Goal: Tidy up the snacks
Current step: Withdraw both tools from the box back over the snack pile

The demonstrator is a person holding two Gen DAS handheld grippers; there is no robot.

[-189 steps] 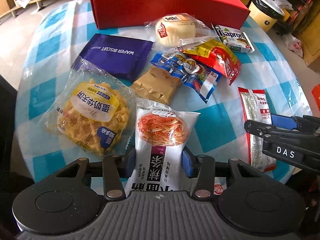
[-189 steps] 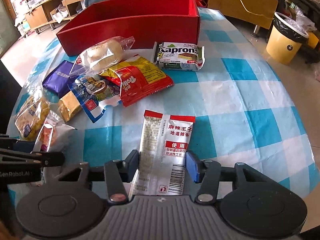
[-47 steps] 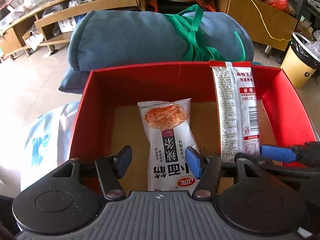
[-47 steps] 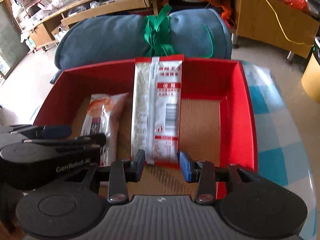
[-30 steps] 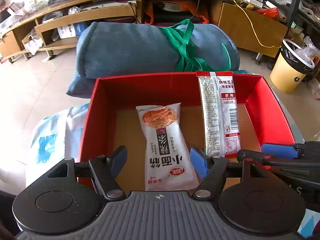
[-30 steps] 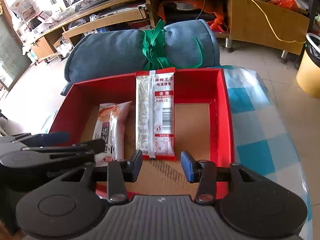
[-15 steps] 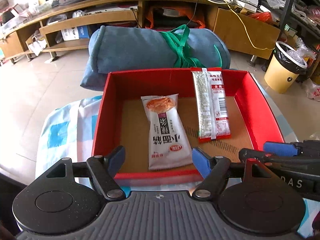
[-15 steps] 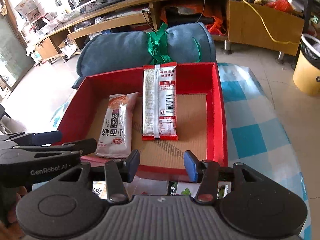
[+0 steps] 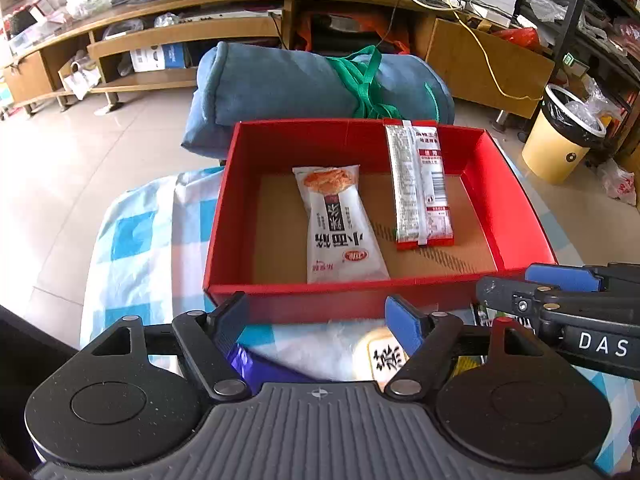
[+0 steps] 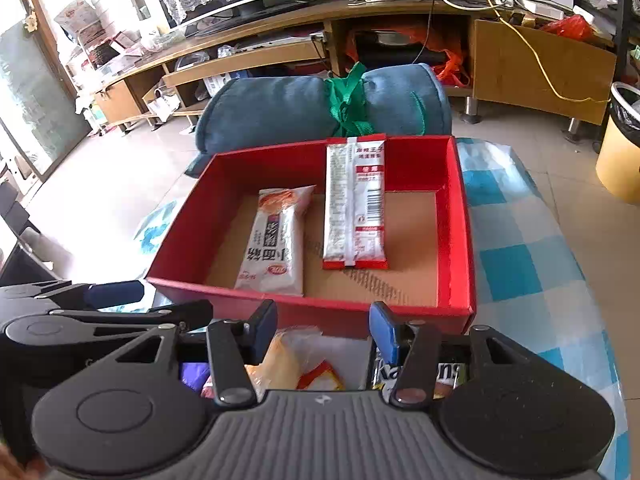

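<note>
Both wrist cameras are looking steeply down along their own fingers from just short of the red box, the left one facing it from the left, the right from the right; both are sharing the box interior and blue roll beyond.

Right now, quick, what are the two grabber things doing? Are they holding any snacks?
Left gripper: open, holding nothing; its jaws have just been opening.
Right gripper: open, holding nothing; its jaws have just been opening.

Snack packets near red box mostly hidden behind hand-held gripper bodies; labels cut off; purple packet barely visible.
</note>
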